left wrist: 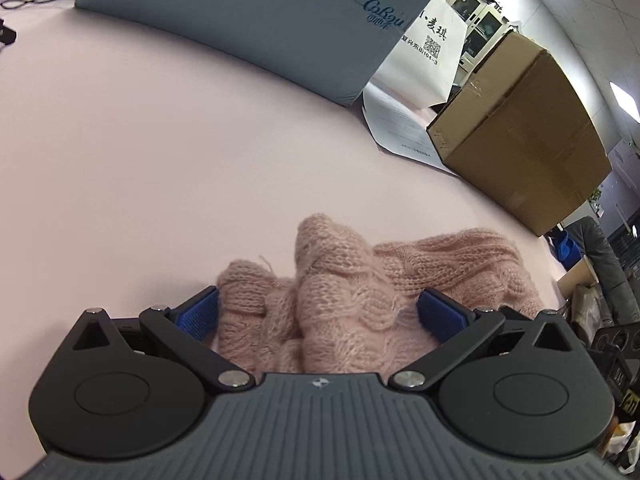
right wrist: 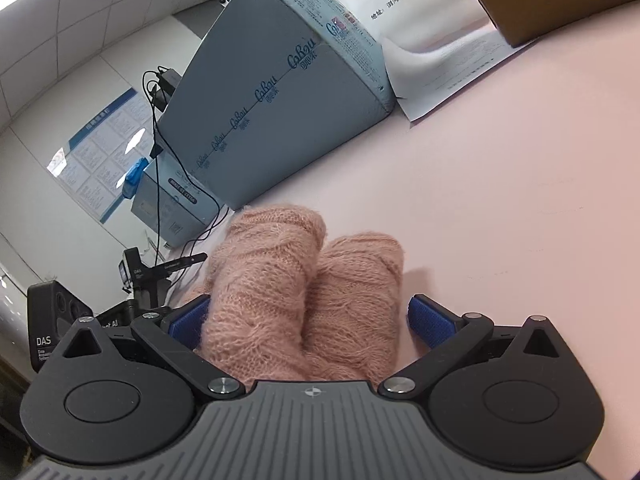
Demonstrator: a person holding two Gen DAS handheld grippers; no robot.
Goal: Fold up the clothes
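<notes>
A fuzzy pink cable-knit sweater [left wrist: 344,280] lies bunched on the pale pink table [left wrist: 160,152]. My left gripper [left wrist: 320,314] is open wide, and a thick heap of the knit fills the space between its blue pads [left wrist: 198,312]. In the right wrist view the sweater [right wrist: 304,280] shows as two rolled folds side by side. My right gripper [right wrist: 308,320] is also open around them; the knit touches the left pad [right wrist: 188,320], while a gap of table shows before the right pad. How the rest of the garment lies is hidden under the grippers.
A large grey-blue wrapped package [left wrist: 240,20] stands at the back of the table, with a white paper bag [left wrist: 424,52] and a brown cardboard box [left wrist: 520,132] to its right. Black cables [right wrist: 160,160], a small box [right wrist: 168,204] and black devices [right wrist: 52,320] sit off the table's left end.
</notes>
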